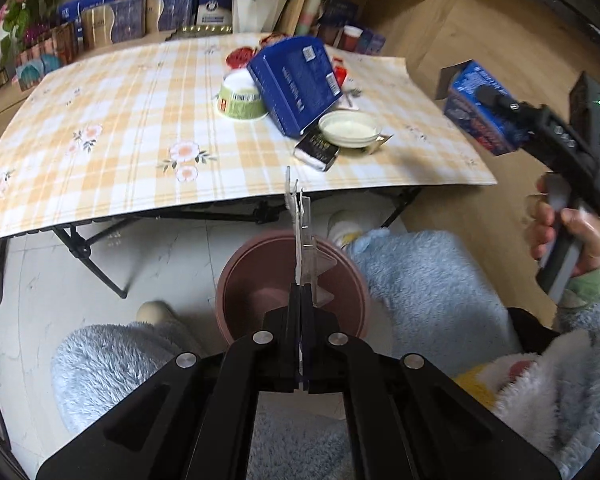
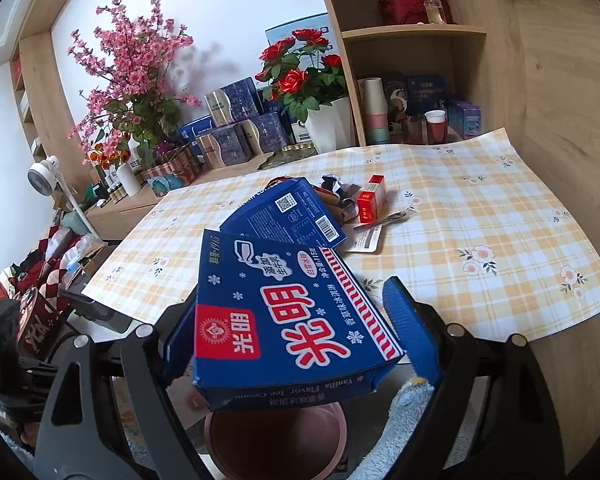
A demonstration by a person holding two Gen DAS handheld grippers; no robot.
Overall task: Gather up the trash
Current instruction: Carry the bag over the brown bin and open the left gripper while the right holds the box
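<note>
The left claw (image 1: 302,300) is clamped on a clear plastic piece (image 1: 300,232) above the pink bin (image 1: 236,280); the right claw (image 2: 296,340) is spread around a blue ice-cream box (image 2: 284,320), the bench (image 2: 480,216) edge at 12 o'clock.

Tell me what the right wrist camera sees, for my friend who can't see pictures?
The right claw grips a blue ice cream box above a pink bin. Behind it, a checked tablecloth holds another blue box and a small red carton.
</note>
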